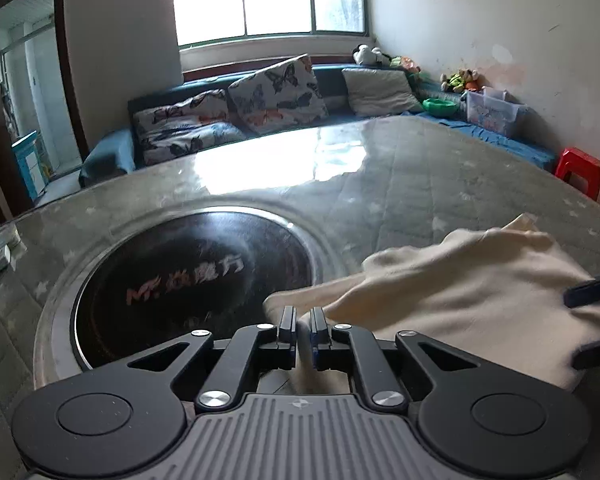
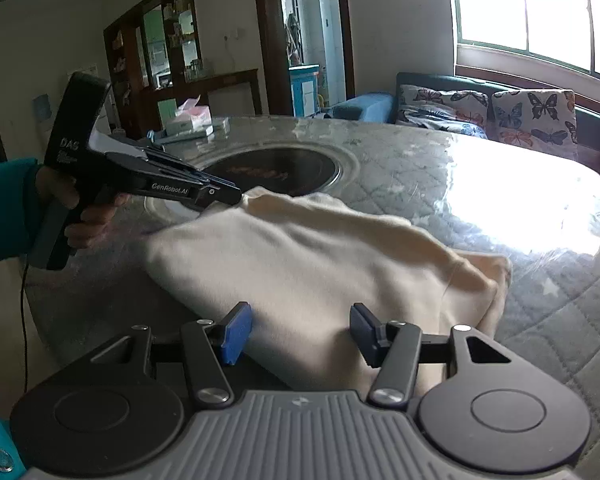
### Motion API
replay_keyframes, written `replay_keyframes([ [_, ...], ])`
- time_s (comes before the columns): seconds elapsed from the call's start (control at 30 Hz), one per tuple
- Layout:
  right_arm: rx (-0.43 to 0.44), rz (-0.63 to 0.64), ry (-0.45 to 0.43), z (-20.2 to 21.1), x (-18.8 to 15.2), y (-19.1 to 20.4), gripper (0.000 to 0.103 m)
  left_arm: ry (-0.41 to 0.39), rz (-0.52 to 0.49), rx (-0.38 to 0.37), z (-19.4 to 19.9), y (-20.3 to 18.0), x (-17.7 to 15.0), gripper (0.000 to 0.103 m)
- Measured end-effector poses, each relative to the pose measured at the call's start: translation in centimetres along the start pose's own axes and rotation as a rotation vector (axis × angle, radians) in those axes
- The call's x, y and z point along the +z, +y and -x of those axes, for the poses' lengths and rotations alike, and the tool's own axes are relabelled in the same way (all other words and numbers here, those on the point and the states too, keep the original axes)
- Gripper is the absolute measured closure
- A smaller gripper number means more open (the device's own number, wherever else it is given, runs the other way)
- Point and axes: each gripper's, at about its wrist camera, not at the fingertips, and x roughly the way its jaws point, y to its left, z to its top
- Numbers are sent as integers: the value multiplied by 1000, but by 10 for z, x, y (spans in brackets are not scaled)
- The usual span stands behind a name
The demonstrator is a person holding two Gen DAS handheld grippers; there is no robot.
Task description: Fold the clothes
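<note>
The cream garment (image 2: 308, 256) lies folded on the table (image 2: 540, 280), just beside the dark round hotplate (image 1: 196, 280) set in the middle. The left gripper (image 1: 304, 322) has its jaws closed on one edge of the cloth. The right gripper (image 2: 300, 330) has its jaws open wide, over the near edge of the garment.

Left tool (image 1: 303, 330) pinches the cream garment (image 1: 460, 292) edge between closed jaws, cloth spreading right across the desk (image 1: 400, 184), black hotplate (image 1: 192, 284) ahead-left.
</note>
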Motion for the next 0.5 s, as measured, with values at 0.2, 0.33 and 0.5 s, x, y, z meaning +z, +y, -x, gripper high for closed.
replay_keyframes([
  [0.2, -25, -45, -27, -4, 23, -18, 48, 16, 3, -41, -14, -11, 6, 94],
  [0.33, -27, -66, -2, -20, 37, -34, 49, 26, 5, -68, -24, -18, 10, 94],
  [0.5, -25, -121, 32, -49, 48, -55, 52, 39, 8, -100, -35, -26, 15, 94],
])
